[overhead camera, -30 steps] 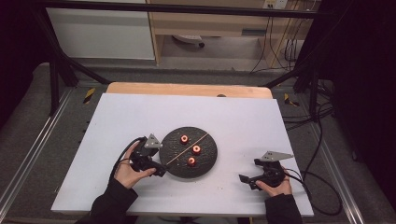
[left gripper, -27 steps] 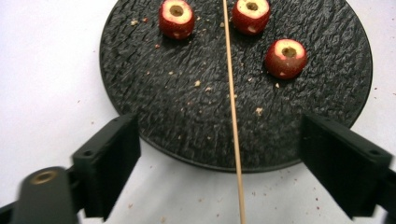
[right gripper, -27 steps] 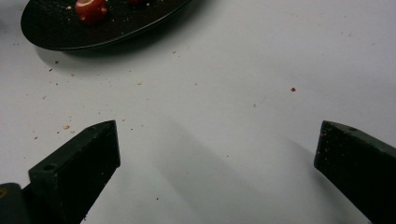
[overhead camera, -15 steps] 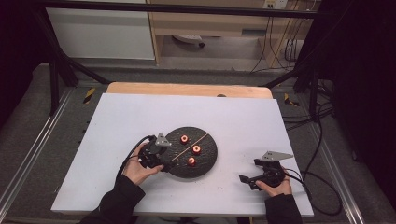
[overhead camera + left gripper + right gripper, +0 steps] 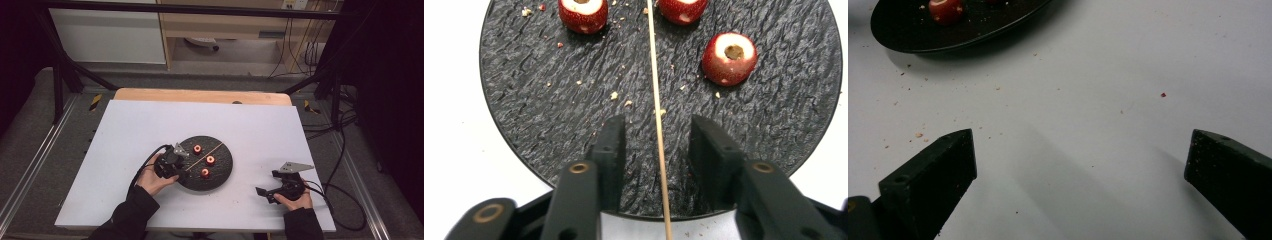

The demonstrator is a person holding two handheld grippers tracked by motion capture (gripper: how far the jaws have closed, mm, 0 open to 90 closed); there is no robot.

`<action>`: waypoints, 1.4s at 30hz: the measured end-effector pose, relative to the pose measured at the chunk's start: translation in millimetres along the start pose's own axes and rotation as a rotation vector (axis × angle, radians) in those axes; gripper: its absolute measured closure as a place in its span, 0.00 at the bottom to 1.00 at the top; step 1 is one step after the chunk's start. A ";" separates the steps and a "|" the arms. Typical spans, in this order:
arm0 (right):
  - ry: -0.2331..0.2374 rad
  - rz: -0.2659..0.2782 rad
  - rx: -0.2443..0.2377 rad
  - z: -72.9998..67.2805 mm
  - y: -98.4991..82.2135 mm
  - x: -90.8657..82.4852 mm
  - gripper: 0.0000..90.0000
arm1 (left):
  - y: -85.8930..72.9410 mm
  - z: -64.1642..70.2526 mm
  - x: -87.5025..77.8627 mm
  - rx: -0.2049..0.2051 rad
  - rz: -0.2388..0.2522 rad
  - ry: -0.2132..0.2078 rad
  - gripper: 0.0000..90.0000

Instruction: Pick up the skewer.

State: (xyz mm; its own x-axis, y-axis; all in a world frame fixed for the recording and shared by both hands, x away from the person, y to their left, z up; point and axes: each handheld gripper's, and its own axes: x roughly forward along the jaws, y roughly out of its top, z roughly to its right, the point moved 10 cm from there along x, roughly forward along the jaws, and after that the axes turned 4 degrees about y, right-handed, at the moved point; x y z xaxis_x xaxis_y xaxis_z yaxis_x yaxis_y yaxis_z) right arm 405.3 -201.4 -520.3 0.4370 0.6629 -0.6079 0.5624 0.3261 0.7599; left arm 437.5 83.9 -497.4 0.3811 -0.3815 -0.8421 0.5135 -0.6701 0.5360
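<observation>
A round black slate plate (image 5: 224, 167) lies on the white table, holding three red hollowed fruits (image 5: 197, 148) (image 5: 210, 160) (image 5: 205, 172) and a thin wooden skewer (image 5: 216, 148). My left gripper (image 5: 183, 171) hovers over the plate's left rim. In the left gripper view the skewer (image 5: 655, 75) runs straight between the jaws of that gripper (image 5: 658, 122), which have just been closing. A gap remains on each side of the stick, so the pads do not press it. My right gripper (image 5: 265, 184) rests near the front right, and its jaws (image 5: 1080, 145) stand wide open over bare table.
Crumbs dot the plate (image 5: 549, 100) and the table near the plate's edge (image 5: 908, 35). A wooden strip (image 5: 200, 95) borders the table's far side. Cables (image 5: 335, 200) trail off to the right of the right hand. Metal frame rails run along both sides.
My left gripper has moved to the right, from beside the plate to over its left rim. The right hand and gripper have kept still.
</observation>
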 end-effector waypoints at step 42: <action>0.004 -0.001 0.003 -0.5 0.0 -0.4 0.01 | 4.3 4.9 0.1 0.012 -0.033 0.024 0.98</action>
State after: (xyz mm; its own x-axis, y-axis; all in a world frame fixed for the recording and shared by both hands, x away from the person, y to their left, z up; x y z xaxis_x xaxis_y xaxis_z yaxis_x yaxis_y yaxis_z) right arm 404.8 -201.4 -519.9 0.4335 0.6652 -0.6080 0.5648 0.3252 0.7585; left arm 435.9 77.9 -495.4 0.3825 -0.3436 -0.8577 0.5166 -0.6901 0.5069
